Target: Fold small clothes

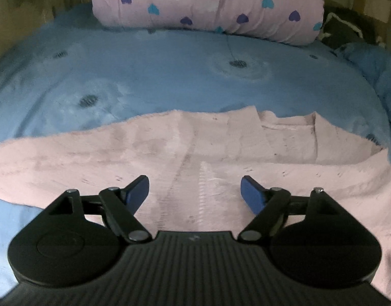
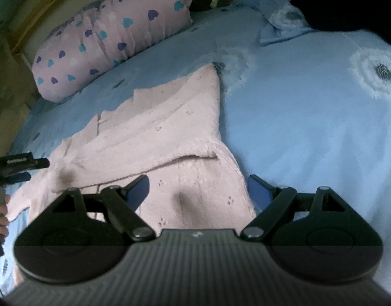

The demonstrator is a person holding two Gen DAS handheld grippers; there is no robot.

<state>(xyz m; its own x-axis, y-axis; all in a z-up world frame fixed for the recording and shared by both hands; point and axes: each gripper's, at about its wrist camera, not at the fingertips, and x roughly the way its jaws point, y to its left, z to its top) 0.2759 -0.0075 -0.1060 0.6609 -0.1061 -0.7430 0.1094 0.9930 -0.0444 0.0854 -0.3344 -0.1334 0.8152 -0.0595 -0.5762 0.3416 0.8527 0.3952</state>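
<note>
A small pale pink knitted garment [image 1: 185,153] lies spread on the blue bedspread [image 1: 170,76], partly folded, with one flap laid over its middle. My left gripper [image 1: 194,193] is open and empty, hovering just above the garment's near part. In the right wrist view the same garment [image 2: 157,137] stretches away from me. My right gripper [image 2: 198,191] is open and empty over the garment's near right edge. The left gripper [image 2: 29,169] shows at the far left edge of that view, at the garment's other side.
A pink pillow with blue and purple hearts [image 1: 208,5] lies at the head of the bed, also in the right wrist view [image 2: 111,38]. A dark object [image 2: 348,7] sits at the upper right. Bunched blue bedding [image 1: 374,61] lies at the right.
</note>
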